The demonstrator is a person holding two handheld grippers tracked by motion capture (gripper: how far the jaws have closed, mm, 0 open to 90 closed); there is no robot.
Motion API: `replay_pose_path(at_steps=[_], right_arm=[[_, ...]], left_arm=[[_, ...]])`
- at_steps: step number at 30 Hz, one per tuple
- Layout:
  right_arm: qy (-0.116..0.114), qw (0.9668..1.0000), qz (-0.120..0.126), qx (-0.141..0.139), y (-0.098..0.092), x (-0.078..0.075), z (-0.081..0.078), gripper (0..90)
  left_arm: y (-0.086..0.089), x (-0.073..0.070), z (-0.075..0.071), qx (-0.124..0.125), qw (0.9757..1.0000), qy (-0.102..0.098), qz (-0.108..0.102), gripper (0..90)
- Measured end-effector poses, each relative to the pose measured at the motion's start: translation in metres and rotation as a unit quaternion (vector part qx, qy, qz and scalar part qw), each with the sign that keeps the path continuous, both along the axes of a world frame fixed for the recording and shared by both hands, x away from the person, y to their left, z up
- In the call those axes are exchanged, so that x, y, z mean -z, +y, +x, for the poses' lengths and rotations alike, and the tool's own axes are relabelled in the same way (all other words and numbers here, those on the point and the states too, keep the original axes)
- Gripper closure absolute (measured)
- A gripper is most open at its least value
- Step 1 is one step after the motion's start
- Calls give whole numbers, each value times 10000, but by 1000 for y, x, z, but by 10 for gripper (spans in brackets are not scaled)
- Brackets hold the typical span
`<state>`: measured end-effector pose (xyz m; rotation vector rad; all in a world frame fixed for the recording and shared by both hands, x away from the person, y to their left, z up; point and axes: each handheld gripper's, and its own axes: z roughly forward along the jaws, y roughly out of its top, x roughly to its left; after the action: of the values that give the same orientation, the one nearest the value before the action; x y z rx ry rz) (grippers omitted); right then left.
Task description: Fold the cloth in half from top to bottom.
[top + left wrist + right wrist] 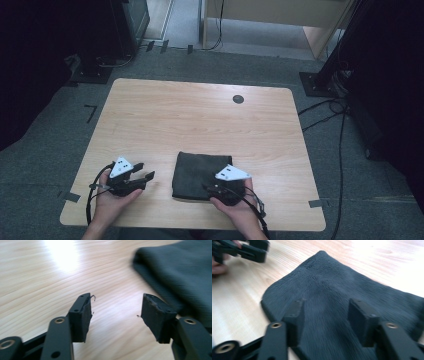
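A dark grey folded cloth [197, 172] lies flat on the wooden table [200, 120], near the front edge at the middle. My left gripper [144, 171] is just left of the cloth, above bare wood, and points toward it. In the left gripper view its jaws [116, 307] stand open with only wood between them, and the cloth [180, 272] is off to the upper right. My right gripper [210, 187] is over the cloth's near right part. Its jaws [325, 312] stand open just above the fleecy cloth [327, 282], gripping nothing. The left gripper [259, 250] shows blurred at that view's top left.
A round dark grommet [238, 99] sits in the tabletop at the far right. The table's front edge is right under both hands. Black stands and cables [325, 112] are on the carpet to the right, and a dark stand base [92, 75] at the far left.
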<state>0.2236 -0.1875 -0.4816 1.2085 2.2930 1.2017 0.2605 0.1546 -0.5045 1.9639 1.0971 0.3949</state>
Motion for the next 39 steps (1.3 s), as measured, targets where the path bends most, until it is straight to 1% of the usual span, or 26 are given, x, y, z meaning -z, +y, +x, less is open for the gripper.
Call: replay_pose_path(at_steps=[1,2,3,4,5,7,8,9,10,11,13,15,18,21,23,27,29,30,35,39], right_arm=[[52,9998,-102,140,6,5,5,386],[168,9992,-189,316,13,11,12,368],[214,9987,-256,380,16,15,15,345],[257,9979,-383,453,20,20,19,336],[207,9971,-549,483,24,25,21,330],[-11,9959,-775,475,29,29,19,324],[-78,9955,-824,470,31,30,18,323],[-126,9953,-837,471,31,31,18,321],[-154,9956,-809,457,31,32,19,318],[-163,9959,-762,450,30,33,19,316],[-194,9967,-681,393,28,35,21,316],[-255,9968,-691,299,27,36,25,317],[-307,9971,-659,210,26,37,33,320],[-357,9969,-668,189,27,37,47,322],[-390,9968,-667,227,28,38,58,324],[-410,9965,-663,292,31,38,79,324],[-383,9967,-669,273,31,38,87,324],[-408,9965,-677,272,31,38,92,324],[-411,9965,-673,266,32,38,108,324],[-416,9963,-683,298,33,38,117,325]], left_arm=[[4,2,2,-124,9999,54,16,385],[6,3,3,-197,9998,82,36,367],[9,4,4,-279,9995,102,116,359],[11,5,5,-386,9990,125,185,348],[12,6,6,-496,9983,146,250,331],[14,7,8,-697,9965,137,435,285],[15,8,9,-778,9956,171,501,258],[15,9,10,-845,9949,232,497,234],[15,10,12,-859,9945,304,522,218],[14,11,13,-874,9941,337,550,203],[11,12,14,-860,9936,310,665,174],[8,13,13,-837,9928,256,820,158],[5,13,13,-839,9922,254,884,132],[4,13,15,-856,9922,254,867,128],[3,13,16,-853,9921,265,885,123],[3,13,16,-840,9921,265,892,122],[3,13,16,-841,9921,265,891,122],[3,13,16,-842,9921,266,893,122],[3,13,16,-835,9921,266,897,122],[3,13,16,-838,9921,265,894,122]])
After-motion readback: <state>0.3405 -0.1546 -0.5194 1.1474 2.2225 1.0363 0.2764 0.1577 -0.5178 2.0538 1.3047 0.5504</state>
